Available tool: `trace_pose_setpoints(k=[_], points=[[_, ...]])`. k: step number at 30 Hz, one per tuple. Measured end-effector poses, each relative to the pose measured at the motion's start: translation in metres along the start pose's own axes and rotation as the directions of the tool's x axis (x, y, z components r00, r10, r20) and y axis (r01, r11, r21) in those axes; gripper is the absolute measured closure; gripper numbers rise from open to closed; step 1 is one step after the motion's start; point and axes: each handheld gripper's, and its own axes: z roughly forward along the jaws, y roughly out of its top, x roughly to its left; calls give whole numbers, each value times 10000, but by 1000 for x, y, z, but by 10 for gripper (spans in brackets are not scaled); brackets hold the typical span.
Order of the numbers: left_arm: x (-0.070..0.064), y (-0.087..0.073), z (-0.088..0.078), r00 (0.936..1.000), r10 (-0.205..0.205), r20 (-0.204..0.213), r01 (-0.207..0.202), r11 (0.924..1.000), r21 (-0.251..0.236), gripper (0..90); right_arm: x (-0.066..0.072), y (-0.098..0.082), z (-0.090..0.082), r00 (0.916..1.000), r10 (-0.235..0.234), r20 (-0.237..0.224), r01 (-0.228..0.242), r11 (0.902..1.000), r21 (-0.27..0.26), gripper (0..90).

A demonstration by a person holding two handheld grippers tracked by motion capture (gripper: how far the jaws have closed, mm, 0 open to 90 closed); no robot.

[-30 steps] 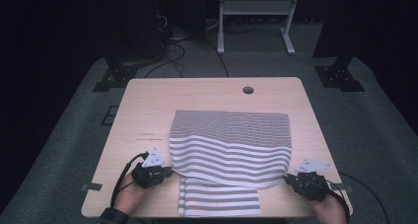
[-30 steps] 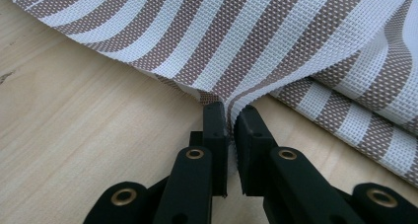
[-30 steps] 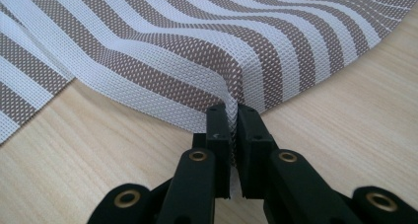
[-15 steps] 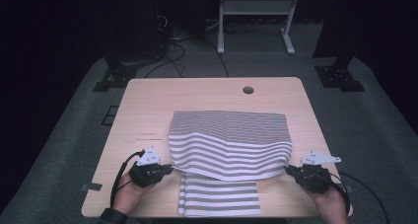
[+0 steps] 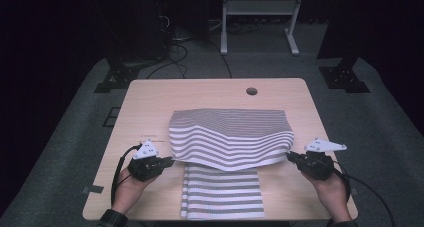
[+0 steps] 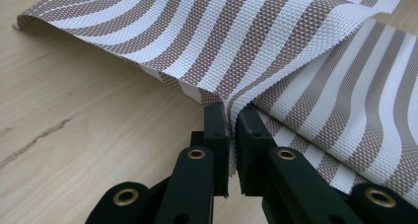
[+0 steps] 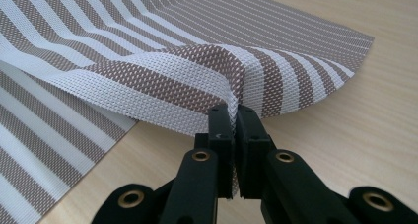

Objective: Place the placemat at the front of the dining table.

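A brown-and-white striped woven mat (image 5: pixel 230 137) lies across the middle of the wooden table (image 5: pixel 150 102), its near edge raised off the surface. My left gripper (image 5: pixel 170 161) is shut on the mat's near-left corner. In the left gripper view the jaws (image 6: pixel 231 116) pinch the folded edge of the mat (image 6: pixel 246 41). My right gripper (image 5: pixel 291 157) is shut on the near-right corner, where the cloth (image 7: pixel 148 51) puckers at the jaw tips (image 7: pixel 235 110). A second, narrower striped mat (image 5: pixel 222 192) lies flat beneath, reaching the table's front edge (image 6: pixel 355 115) (image 7: pixel 44 150).
A round cable hole (image 5: pixel 251 91) sits near the table's far edge. Bare wood lies left and right of the mats. Cables (image 5: pixel 175 42) and a white stand's legs (image 5: pixel 290 37) are on the dark floor beyond. A hand holds each gripper at the front corners.
Both grippers have risen a little with the mat's near corners, and the right one has shifted away from the front edge. The near edge now hangs higher over the lower mat.
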Motion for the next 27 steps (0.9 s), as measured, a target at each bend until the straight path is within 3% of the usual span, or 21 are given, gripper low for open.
trace_pose_setpoints(k=[12,27], points=[[17,17,1,9996,-192,-222,181,9988,-451,862,-12,25,11,10000,40,0,-40,9995,-316,869],[44,41,15,9980,-424,-474,393,9971,-652,865,-29,58,37,9998,-10,197,18,9993,-378,868]])
